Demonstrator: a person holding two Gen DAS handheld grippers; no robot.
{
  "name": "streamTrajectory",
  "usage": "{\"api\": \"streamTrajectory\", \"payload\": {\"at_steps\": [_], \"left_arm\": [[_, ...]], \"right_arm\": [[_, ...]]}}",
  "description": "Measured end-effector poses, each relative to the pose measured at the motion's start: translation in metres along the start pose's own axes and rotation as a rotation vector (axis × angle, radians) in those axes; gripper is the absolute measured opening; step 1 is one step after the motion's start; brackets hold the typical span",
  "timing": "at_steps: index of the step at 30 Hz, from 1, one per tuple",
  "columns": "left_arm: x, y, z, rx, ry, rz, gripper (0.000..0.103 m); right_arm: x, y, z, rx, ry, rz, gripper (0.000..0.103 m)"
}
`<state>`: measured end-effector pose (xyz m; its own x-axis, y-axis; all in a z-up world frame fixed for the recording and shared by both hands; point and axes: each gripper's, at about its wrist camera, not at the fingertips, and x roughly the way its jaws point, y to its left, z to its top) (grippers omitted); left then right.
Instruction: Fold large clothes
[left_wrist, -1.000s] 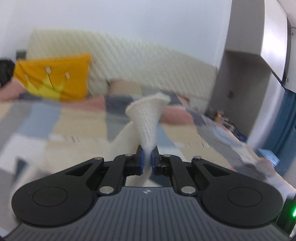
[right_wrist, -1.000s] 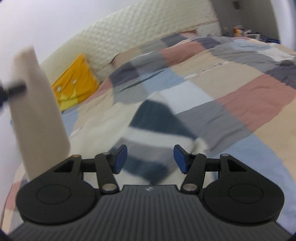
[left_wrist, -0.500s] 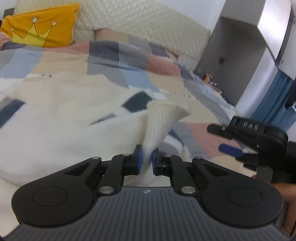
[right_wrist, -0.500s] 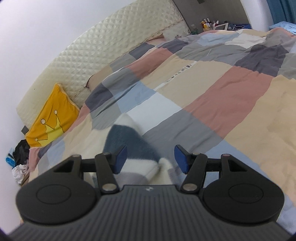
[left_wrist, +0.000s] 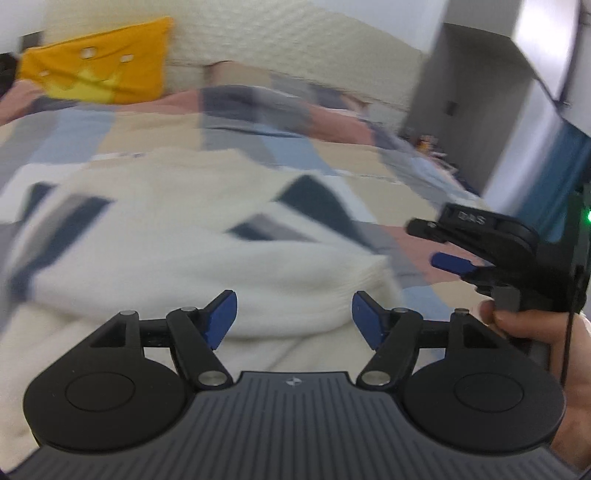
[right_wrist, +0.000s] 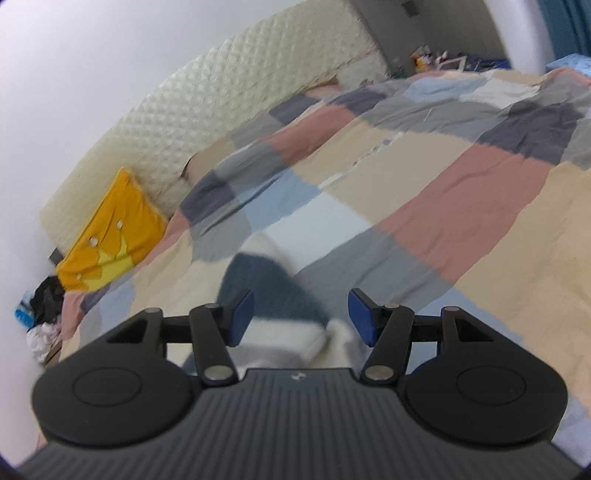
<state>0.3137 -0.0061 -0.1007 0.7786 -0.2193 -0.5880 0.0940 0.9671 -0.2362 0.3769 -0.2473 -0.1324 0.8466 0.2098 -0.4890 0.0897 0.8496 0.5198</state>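
So the left tool (left_wrist: 293, 319) has just been opening, released above the cream sweater (left_wrist: 207, 236) on the bed (left_wrist: 406, 184); right tool (right_wrist: 301, 315) gapes empty too.

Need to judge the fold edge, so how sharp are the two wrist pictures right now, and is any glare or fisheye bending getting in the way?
Left wrist view: motion blur smears the cream knitted sweater with dark blue patches and the yellow crown pillow; only the left claw is crisp. Right wrist view: slightly sharper, patchwork quilt readable, sweater corner soft. Both: fisheye bends the quilted cream headboard; even light, no glare.
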Motion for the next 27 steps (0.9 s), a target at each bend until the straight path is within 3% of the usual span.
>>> {"api": "streamTrajectory", "payload": {"at_steps": [7,13,21,24,27], "left_arm": [[-0.058,0.061,-0.021,-0.113,-0.017,0.146,0.074],[-0.057,0.103,-0.043,-0.161,0.008,0.234,0.074],[-0.049,0.118,-0.038,-0.170,0.009,0.209,0.074],[-0.046,0.125,-0.039,-0.196,0.021,0.201,0.074],[-0.046,0.130,-0.038,-0.234,0.023,0.193,0.074]], "right_arm": [[0.014,0.009,-0.018,0.029,0.129,0.102,0.061],[0.018,0.022,-0.028,0.002,0.179,0.118,0.061],[0.032,0.030,-0.044,-0.047,0.227,0.042,0.060],[0.037,0.026,-0.047,-0.017,0.241,0.035,0.053],[0.034,0.029,-0.049,-0.042,0.225,0.030,0.038]]}}
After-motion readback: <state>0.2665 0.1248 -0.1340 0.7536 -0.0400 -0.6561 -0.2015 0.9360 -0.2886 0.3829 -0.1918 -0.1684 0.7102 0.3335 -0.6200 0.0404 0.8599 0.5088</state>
